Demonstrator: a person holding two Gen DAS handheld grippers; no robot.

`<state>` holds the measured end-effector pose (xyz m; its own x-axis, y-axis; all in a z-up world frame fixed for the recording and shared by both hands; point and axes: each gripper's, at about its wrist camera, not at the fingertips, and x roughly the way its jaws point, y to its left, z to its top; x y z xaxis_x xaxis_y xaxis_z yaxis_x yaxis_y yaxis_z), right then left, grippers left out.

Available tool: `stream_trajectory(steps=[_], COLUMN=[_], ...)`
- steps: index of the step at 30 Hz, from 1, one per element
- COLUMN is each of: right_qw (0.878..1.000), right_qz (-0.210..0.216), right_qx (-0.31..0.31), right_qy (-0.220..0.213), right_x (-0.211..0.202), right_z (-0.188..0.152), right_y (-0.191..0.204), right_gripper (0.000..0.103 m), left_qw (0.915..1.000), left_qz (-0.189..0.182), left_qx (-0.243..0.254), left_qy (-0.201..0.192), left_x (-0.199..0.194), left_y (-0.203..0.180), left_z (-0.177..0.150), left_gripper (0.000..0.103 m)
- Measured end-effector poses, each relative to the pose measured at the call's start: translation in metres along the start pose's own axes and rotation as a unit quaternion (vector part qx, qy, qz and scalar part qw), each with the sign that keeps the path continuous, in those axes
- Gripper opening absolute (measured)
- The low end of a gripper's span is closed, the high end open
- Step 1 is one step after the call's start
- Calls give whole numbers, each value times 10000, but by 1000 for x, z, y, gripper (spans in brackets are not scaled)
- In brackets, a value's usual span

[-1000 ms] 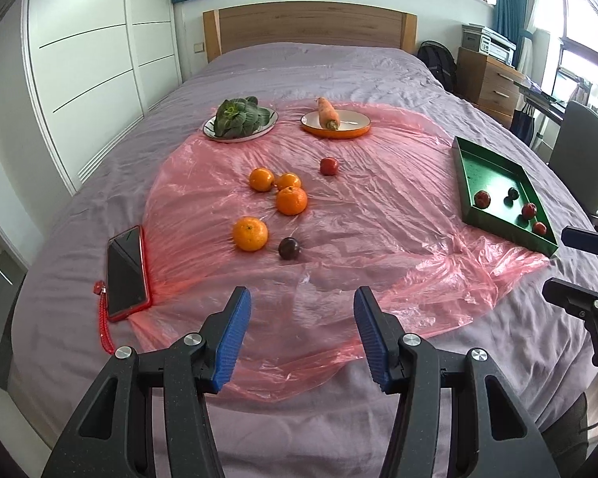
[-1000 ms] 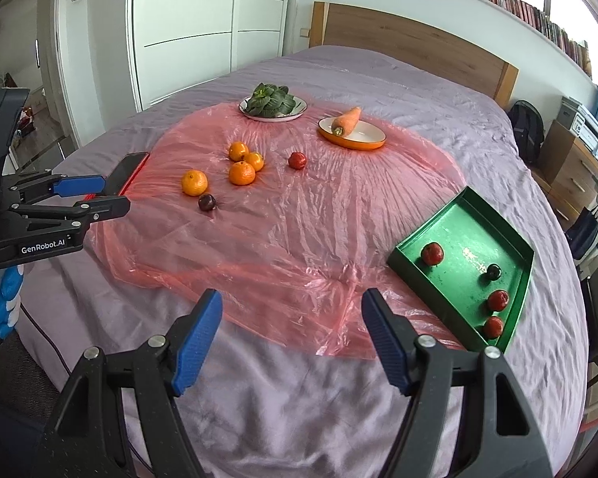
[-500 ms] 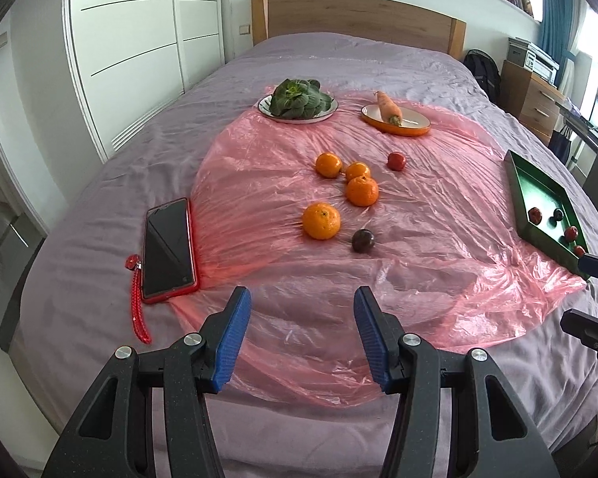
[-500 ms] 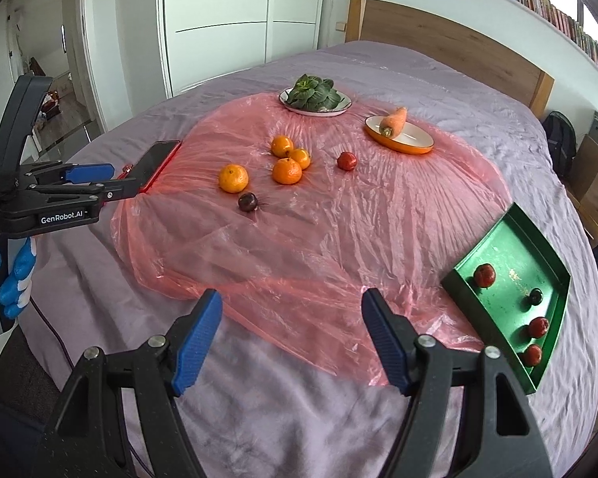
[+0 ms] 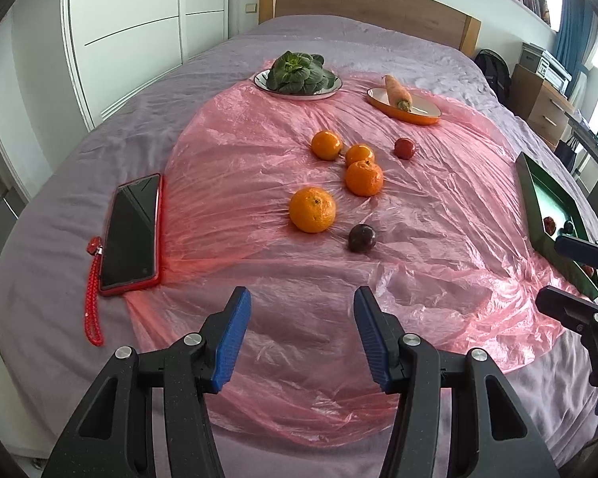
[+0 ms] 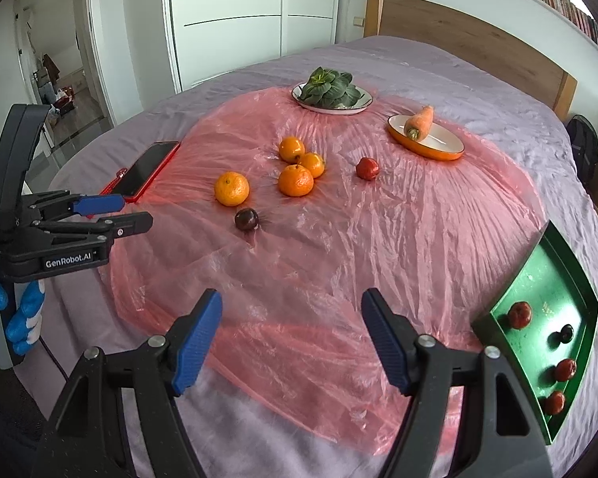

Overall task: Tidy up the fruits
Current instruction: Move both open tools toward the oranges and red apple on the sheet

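Bed w/ pink plastic sheet [image 5: 438, 215]. Left gripper [image 5: 302, 332] and right gripper [image 6: 291, 336] both wide, empty, above sheet's near edge. Oranges [image 5: 312, 209] and plum [image 5: 361, 238] mid-sheet; green tray [image 6: 538, 338] w/ red fruits at sheet's right edge.

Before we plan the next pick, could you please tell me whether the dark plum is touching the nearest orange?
Apart. The left wrist view shows a strip of pink plastic sheet between the dark plum and the nearest orange; the right wrist view shows the same gap.
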<state>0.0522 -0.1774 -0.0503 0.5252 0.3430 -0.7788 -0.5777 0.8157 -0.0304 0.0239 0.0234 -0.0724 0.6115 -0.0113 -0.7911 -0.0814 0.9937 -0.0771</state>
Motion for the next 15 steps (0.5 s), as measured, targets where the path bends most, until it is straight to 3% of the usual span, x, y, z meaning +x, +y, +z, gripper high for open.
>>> stream_trajectory(steps=[8,15], right_qw=[9999,9998], right_qz=[99,117], right_qx=[-37,-40], right_qy=[-76,-152], right_x=[36,65], right_z=[22,40], right_y=[-26,-52], right_gripper=[103,103], left_qw=[9997,9995], left_qz=[-166,-264], left_qx=[-123,115], left_qy=[110,-95], left_x=[32,47], left_y=[-21,-36], left_z=[12,47], left_gripper=[48,48])
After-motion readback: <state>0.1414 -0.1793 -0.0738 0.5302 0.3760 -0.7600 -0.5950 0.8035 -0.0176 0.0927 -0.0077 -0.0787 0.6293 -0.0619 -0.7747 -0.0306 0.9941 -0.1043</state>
